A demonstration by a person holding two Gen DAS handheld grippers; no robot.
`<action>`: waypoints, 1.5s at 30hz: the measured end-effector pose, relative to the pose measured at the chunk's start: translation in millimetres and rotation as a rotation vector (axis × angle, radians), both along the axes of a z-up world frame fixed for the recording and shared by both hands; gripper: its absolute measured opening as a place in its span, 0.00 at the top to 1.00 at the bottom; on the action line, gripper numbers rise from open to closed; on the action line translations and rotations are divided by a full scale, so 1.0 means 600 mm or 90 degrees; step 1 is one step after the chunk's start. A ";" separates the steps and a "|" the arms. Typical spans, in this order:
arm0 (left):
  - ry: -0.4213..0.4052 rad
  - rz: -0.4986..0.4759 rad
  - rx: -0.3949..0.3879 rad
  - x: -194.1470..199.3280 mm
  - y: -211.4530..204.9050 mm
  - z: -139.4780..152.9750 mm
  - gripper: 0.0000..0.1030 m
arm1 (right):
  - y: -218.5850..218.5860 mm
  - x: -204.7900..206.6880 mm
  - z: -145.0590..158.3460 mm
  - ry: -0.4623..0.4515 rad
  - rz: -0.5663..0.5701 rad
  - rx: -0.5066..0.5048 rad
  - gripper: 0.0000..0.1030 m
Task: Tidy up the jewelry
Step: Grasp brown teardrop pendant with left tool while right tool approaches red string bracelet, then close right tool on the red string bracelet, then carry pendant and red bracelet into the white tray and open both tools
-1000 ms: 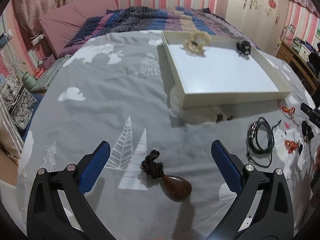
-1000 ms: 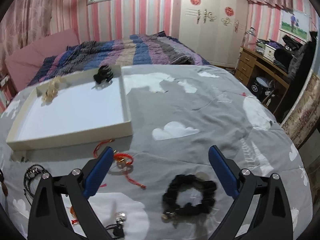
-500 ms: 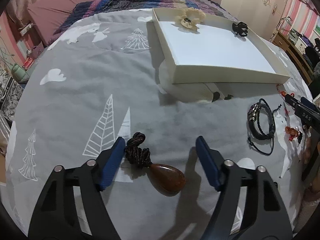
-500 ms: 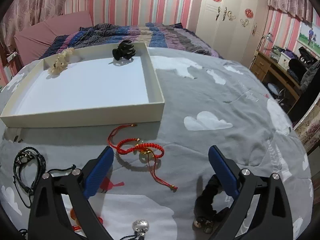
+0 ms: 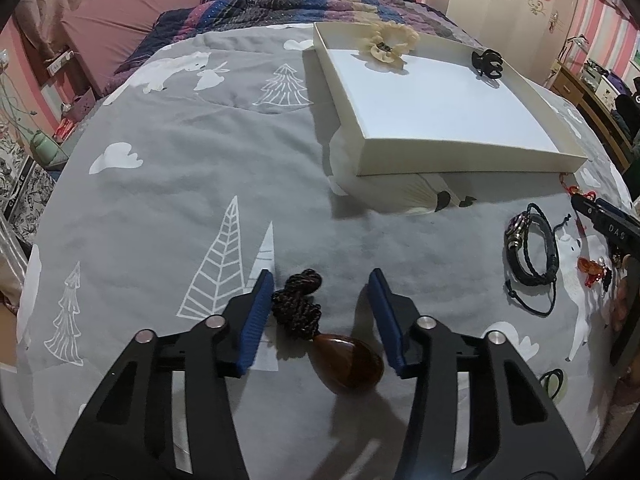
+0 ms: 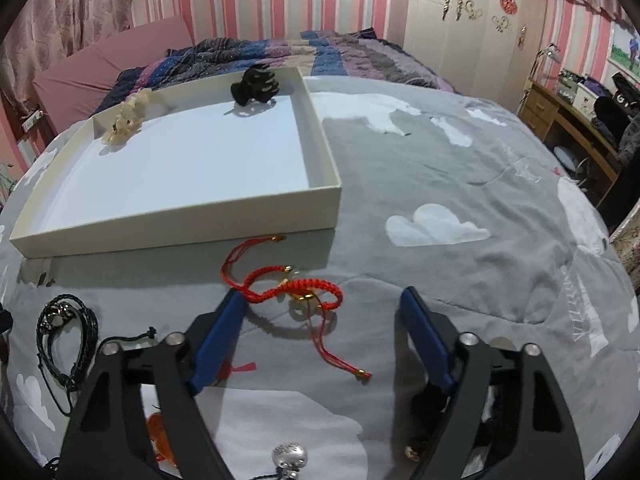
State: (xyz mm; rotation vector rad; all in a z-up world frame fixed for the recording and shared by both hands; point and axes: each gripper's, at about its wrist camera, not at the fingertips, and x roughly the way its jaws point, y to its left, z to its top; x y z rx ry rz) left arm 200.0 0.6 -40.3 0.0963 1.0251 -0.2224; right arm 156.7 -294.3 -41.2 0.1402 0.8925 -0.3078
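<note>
On the grey bedspread lies a brown teardrop pendant [image 5: 348, 364] on a dark knotted cord [image 5: 298, 304]. My left gripper [image 5: 320, 280] straddles it with jaws closing, and the blue pads stand just beside the cord and stone. A red braided bracelet [image 6: 304, 288] with a gold bead lies between the closing jaws of my right gripper [image 6: 322, 298], whose pads do not press it. The white tray [image 5: 440, 156] [image 6: 180, 228] holds a cream flower clip [image 5: 386, 42] [image 6: 128, 120] and a black claw clip [image 5: 486, 62] [image 6: 256, 86].
Black leather bracelets [image 5: 532, 252] [image 6: 66, 328] lie between the two grippers. An orange charm [image 5: 592, 270] [image 6: 160, 428], a silver bead charm [image 6: 290, 456] and a black scrunchie [image 6: 428, 400] lie near the right gripper. A striped quilt and pink pillow lie beyond the tray.
The left jaws have narrowed around the pendant necklace. The right gripper moved forward and down from over the black scrunchie to the red bracelet, and its jaws have narrowed a little.
</note>
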 end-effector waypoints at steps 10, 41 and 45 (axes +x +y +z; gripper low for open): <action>-0.004 0.019 -0.028 0.010 0.013 0.001 0.75 | 0.011 0.005 0.002 -0.014 0.040 0.024 0.63; -0.092 -0.028 -0.132 0.105 -0.074 0.170 0.80 | 0.008 0.034 0.167 -0.137 0.087 0.024 0.89; -0.069 -0.021 -0.141 0.186 -0.106 0.173 0.80 | 0.004 0.090 0.193 -0.147 0.097 0.029 0.89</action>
